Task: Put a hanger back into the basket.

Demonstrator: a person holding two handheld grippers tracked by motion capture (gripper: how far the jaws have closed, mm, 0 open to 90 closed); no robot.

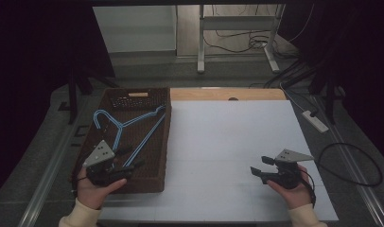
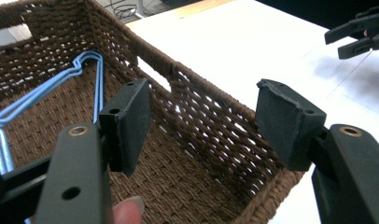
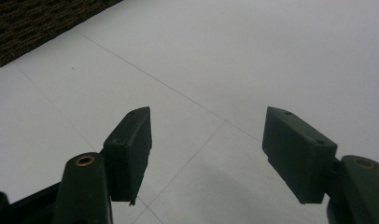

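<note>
Hovering over the basket's near end, the left gripper (image 1: 125, 166) sits closest to the blue hangers (image 1: 126, 127).

Both grippers' jaws gape empty; the hangers lie in the wicker basket (image 1: 159, 182), stretching away ahead-left of its jaws; right gripper (image 1: 260, 166) well apart.

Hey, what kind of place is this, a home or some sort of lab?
Probably a lab or workshop: a white table holding a wicker basket of blue hangers, loose cables and a power strip on the floor, dark surroundings.

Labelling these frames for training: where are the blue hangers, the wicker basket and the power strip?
blue hangers (image 1: 133, 124), high view, on the crossing wires.
wicker basket (image 1: 138, 93), high view, far rim.
power strip (image 1: 316, 121), high view, its white body.
</note>
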